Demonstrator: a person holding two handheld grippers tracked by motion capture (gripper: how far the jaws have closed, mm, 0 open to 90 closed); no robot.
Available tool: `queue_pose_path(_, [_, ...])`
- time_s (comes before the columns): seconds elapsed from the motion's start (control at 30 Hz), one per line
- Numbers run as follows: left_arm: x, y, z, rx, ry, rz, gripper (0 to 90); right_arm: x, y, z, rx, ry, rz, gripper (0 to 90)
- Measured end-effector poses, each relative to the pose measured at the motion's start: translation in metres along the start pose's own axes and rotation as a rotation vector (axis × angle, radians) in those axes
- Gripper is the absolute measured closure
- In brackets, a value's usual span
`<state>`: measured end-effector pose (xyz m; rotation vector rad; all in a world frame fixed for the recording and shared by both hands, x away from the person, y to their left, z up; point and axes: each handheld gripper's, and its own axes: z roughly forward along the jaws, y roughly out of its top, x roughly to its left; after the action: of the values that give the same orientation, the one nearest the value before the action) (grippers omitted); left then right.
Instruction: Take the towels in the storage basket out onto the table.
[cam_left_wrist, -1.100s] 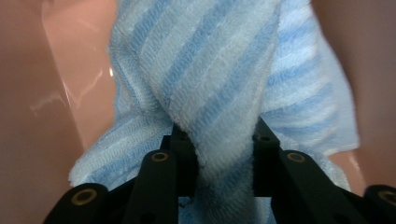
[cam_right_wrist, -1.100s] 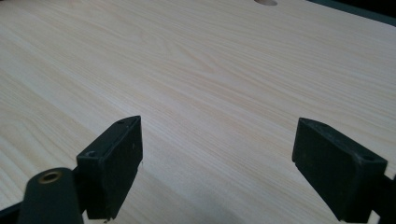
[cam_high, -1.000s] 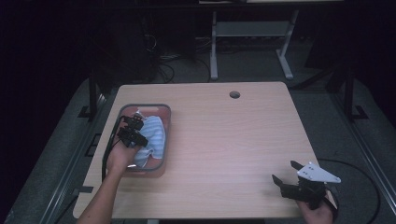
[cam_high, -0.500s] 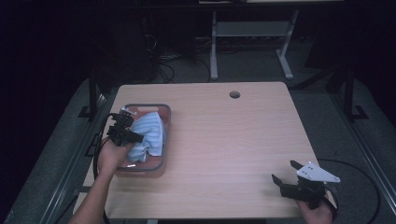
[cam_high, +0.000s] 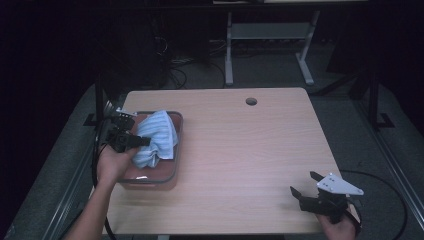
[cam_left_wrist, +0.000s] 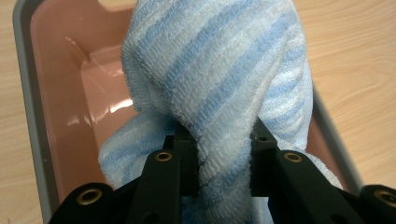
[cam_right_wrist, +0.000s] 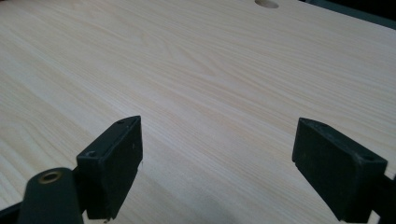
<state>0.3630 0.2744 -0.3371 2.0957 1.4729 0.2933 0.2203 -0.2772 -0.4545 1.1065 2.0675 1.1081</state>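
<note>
Left tongs (cam_left_wrist: 219, 154) clamped on a bunched fold of the blue-striped towel (cam_high: 155, 137), which hangs partly above the pink tub (cam_high: 176, 165) at the table's (cam_high: 250, 150) left edge. Right tongs (cam_high: 306, 194) gape empty, near corner. Risk: trailing cloth drags the light tub; thin pinch may slip.

fingers (cam_right_wrist: 112, 168): black, blocky | screws: brass | plate (cam_high: 340, 184): grey

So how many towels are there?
1. The blue striped towel hangs bunched in the left gripper over the pink bin on the table's left. Another could hide underneath it.
</note>
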Motion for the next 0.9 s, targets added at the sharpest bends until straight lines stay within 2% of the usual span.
queue_pose_path(0.07, [0.000,0.001,-0.007,-0.008,-0.020,-0.005,71.0,-0.001,0.000,-0.001,-0.004,0.001,0.005,15.7])
queue_pose_path(0.13, [0.000,0.002,-0.011,-0.011,-0.018,0.003,70.9,-0.001,0.000,-0.002,-0.006,0.001,0.010,15.7])
queue_pose_path(0.5, [0.002,0.006,-0.026,-0.041,-0.029,-0.007,70.8,-0.002,0.000,-0.001,-0.001,0.000,0.018,15.7])
queue_pose_path(0.67, [0.003,0.006,-0.033,-0.066,-0.053,-0.025,70.8,-0.001,0.001,0.000,-0.003,-0.001,0.006,15.7])
queue_pose_path(0.9, [-0.001,0.012,-0.040,-0.082,-0.068,-0.014,70.7,-0.001,0.002,0.001,0.003,0.001,0.006,15.7])
